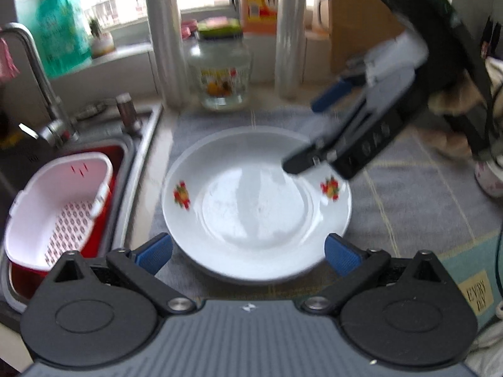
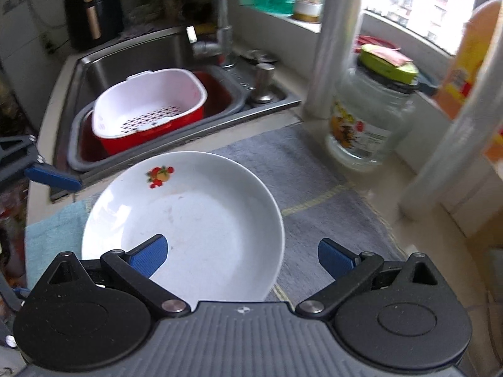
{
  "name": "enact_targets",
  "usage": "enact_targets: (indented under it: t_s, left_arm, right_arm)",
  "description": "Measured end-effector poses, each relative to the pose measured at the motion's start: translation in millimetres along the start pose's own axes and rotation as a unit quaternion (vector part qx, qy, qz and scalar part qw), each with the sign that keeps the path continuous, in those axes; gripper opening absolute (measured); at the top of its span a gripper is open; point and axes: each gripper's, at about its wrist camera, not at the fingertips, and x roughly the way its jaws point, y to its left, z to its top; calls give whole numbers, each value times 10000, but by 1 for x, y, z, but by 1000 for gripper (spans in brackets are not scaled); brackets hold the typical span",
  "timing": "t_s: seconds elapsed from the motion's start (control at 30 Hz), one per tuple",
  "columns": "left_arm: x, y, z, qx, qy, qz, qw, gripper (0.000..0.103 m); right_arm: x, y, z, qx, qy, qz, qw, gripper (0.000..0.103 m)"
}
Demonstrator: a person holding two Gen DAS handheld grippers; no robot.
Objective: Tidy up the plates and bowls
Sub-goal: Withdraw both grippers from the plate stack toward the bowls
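A white plate (image 1: 256, 202) with fruit prints lies flat on a grey mat (image 1: 405, 194) on the bench, just right of the sink (image 2: 132, 59). The left gripper (image 1: 248, 253) hangs at the plate's near rim, jaws spread wide, nothing between them. The right gripper (image 2: 242, 256) hangs over the plate's right edge, jaws likewise released. A glass jar (image 1: 221, 77) stands beyond the plate, with bare mat between.
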Motion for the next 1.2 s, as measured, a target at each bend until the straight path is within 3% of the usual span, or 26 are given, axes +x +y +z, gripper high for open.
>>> enact_targets:
  t_s: [0.23, 0.47, 0.67, 0.93, 1.2]
  left_arm:
    - [-10, 3, 0, -220, -468, 108, 9986, 102]
    - [-13, 8, -3, -385, -669, 214, 9968, 102]
    - [-14, 3, -3, -347, -760, -102, 9965, 102]
    - [-6, -41, 3, -162, -848, -478, 9951, 102]
    - [5, -108, 8, 52, -672, -856, 9940, 102]
  right_arm:
    - [-16, 19, -18, 372, -111, -417, 9984, 103]
    - [-39, 33, -30, 787, -387, -721, 9935, 103]
    - [-62, 44, -51, 1069, -707, -1170, 9848, 103]
    - [-94, 31, -109, 1602, -883, -1608, 9699, 103]
    - [-132, 5, -188, 2213, -729, -1990, 9519, 103]
